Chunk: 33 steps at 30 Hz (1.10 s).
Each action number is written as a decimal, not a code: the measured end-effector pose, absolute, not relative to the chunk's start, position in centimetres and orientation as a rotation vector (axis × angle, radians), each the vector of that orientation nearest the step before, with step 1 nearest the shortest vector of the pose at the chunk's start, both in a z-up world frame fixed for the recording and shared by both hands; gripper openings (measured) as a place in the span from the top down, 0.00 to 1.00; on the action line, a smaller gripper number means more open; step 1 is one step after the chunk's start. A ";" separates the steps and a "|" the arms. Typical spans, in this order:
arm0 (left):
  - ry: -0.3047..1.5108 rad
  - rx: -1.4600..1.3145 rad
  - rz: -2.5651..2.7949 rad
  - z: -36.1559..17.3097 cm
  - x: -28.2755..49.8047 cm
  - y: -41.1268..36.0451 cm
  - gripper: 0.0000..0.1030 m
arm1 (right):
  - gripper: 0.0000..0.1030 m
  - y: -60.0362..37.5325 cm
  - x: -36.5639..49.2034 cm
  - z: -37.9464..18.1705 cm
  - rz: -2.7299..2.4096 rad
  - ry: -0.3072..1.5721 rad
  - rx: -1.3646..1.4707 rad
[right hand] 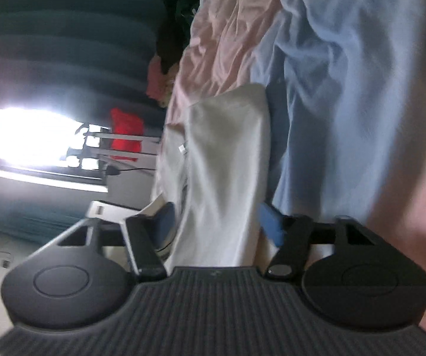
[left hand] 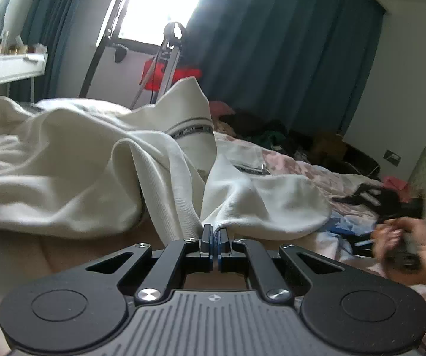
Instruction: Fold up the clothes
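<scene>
We are working with a white knit sweater (left hand: 73,172) that is lying heaped and rumpled across the bed (left hand: 296,163), with a dark-striped cuff or hem standing up near the middle of the heap. By our reading it is soft, limp and fairly light, with a ribbed weave that should give the pads some bite; it will be sagging and dragging wherever we are not supporting it, so edges, hems and corners look like the best places for taking hold.

Our left gripper (left hand: 213,233) is pinching a gathered fold of the sweater, its 2 jaws nearly touching with the cloth bunching out right in front of them and fanning away over the bed.

Our right gripper (right hand: 213,222) is rolled sideways and blurring with motion. Its 2 jaws are standing wide, and a white band of the cloth (right hand: 221,178) is running between them toward the camera, so the fabric is lying inside the gap but we are not clamping it.

Our right hand (left hand: 402,246) is showing at the edge of the left view.
</scene>
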State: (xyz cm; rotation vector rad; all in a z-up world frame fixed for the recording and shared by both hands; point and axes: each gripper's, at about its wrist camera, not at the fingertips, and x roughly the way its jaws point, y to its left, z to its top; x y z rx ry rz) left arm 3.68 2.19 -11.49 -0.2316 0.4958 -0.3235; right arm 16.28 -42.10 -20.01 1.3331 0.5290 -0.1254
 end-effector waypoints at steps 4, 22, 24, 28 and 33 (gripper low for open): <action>0.503 -0.236 -0.326 -12.0 3.9 2.5 0.98 | 0.56 -42.9 20.2 -22.0 -0.138 0.567 1.302; 0.550 -0.158 -0.382 -14.1 5.8 0.4 0.97 | 0.94 -46.2 21.8 -21.7 -0.169 0.382 1.137; 0.555 -0.140 -0.399 -14.5 6.0 -0.1 0.96 | 0.94 -46.6 20.9 -19.5 -0.159 0.315 1.112; 0.549 -0.087 -0.465 -14.9 6.1 -1.8 0.94 | 0.94 -48.6 16.8 -15.4 -0.194 0.136 1.043; 0.525 -0.035 -0.561 -15.1 6.1 -4.5 0.91 | 0.94 -52.1 10.5 -15.4 -0.429 0.084 1.053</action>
